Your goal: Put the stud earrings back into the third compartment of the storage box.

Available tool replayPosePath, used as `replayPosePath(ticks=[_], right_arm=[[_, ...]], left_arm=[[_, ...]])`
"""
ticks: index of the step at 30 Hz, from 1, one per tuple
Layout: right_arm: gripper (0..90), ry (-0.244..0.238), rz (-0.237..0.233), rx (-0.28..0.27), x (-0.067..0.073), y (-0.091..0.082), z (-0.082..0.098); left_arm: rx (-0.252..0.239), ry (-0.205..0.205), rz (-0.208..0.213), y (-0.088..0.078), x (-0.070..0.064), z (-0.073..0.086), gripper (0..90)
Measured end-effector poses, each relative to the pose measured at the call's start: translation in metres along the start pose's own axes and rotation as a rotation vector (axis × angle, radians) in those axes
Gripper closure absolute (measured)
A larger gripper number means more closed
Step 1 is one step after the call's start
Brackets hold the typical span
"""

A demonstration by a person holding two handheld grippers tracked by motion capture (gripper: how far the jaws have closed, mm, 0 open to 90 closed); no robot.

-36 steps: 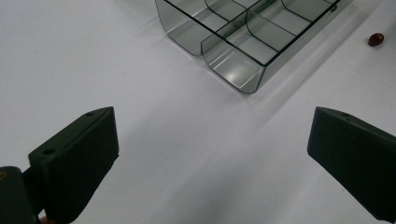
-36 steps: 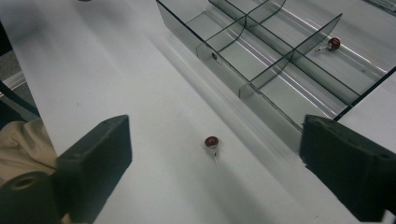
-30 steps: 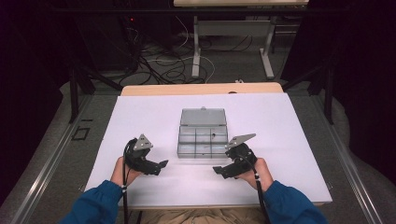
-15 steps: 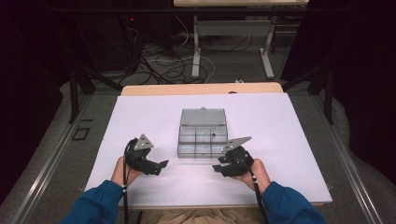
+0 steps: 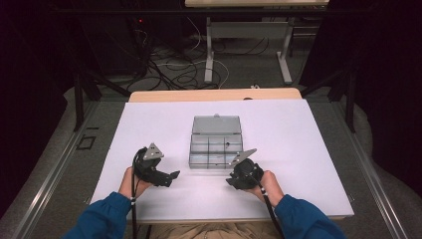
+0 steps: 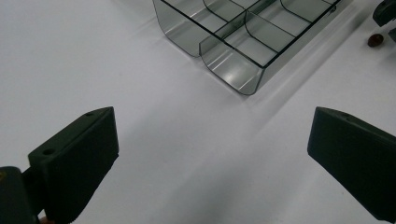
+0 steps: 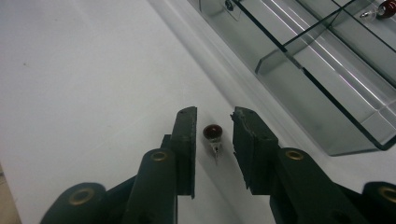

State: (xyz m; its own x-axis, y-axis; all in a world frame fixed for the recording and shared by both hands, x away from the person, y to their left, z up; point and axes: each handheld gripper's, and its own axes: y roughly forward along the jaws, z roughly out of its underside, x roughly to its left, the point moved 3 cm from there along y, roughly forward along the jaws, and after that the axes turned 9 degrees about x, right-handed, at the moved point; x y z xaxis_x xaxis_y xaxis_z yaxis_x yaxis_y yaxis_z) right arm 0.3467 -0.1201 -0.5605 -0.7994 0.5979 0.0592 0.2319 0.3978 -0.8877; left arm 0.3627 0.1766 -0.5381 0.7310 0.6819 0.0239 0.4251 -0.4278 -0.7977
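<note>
Red bulb (image 7: 213, 132) now between right gripper's (image 7: 214, 125) just-narrowed jaws.

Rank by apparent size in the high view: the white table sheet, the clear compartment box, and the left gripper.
1. White table sheet, by far the largest.
2. Clear compartment box.
3. Left gripper, smaller than the box though nearer the camera.

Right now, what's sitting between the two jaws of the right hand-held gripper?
A small dark red LED lies on the white table between the jaws of the right hand-held gripper, untouched by either, as the right gripper view shows.
</note>
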Motion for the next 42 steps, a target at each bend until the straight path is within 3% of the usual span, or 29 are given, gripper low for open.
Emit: replayPosePath(ticks=[6, 11, 26, 42], right_arm=[[74.4, -0.030, 0.016, 0.034, 0.002, 0.009, 0.001], [78.8, -0.040, 0.012, 0.029, 0.003, 0.010, 0.002], [79.7, -0.003, 0.001, 0.028, 0.001, 0.007, 0.001], [79.7, 0.016, 0.040, -0.082, -0.001, -0.017, -0.002]], left_arm=[[-0.001, 0.001, 0.000, 0.001, -0.001, 0.001, 2.4], [0.003, 0.002, -0.002, 0.001, 0.000, 0.000, 2.3], [0.006, 0.004, 0.002, 0.001, -0.001, 0.000, 2.4], [-0.001, 0.015, 0.007, 0.001, -0.003, 0.000, 2.5]])
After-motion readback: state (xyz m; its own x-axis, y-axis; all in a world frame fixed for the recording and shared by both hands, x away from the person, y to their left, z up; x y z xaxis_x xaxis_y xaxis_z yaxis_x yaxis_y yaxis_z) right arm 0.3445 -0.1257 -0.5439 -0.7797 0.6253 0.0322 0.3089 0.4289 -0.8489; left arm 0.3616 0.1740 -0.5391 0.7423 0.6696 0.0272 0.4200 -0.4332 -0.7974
